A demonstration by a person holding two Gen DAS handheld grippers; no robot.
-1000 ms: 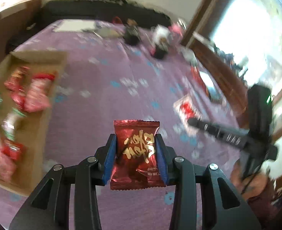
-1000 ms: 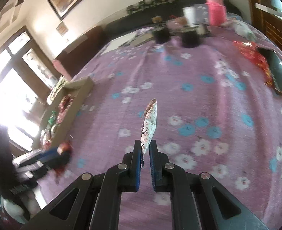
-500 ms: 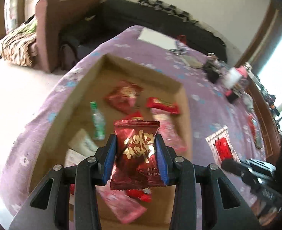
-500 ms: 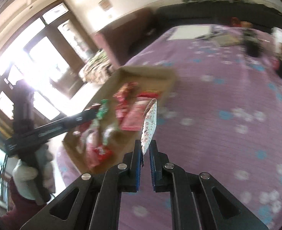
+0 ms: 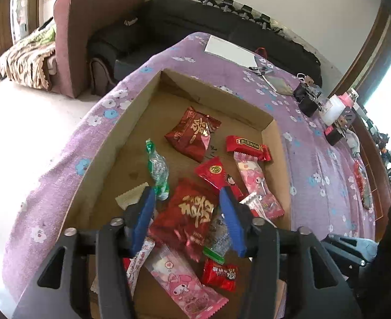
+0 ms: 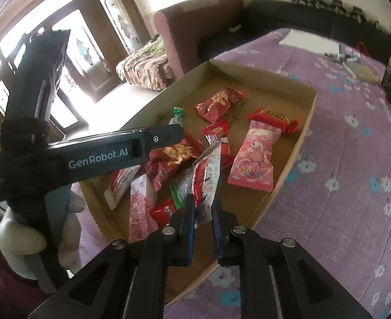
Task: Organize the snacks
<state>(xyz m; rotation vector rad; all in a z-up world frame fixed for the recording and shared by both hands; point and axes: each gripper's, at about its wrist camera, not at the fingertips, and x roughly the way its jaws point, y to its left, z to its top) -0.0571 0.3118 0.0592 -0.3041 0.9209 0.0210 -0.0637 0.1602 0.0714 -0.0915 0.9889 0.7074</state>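
A dark red snack packet with gold lettering lies on the heap in the cardboard box, dropped there for sorting. The left tongs have just been opening and stand apart around it, not pressing. The right tongs have just been parting too; a white-and-red sachet stands loosely between them. The box sits on a purple flowered table.

Both grippers angled down: left gripper jaws just opened wide w/ nothing pinched, right gripper jaws just parting, narrow gap, gloved hand on left handle.
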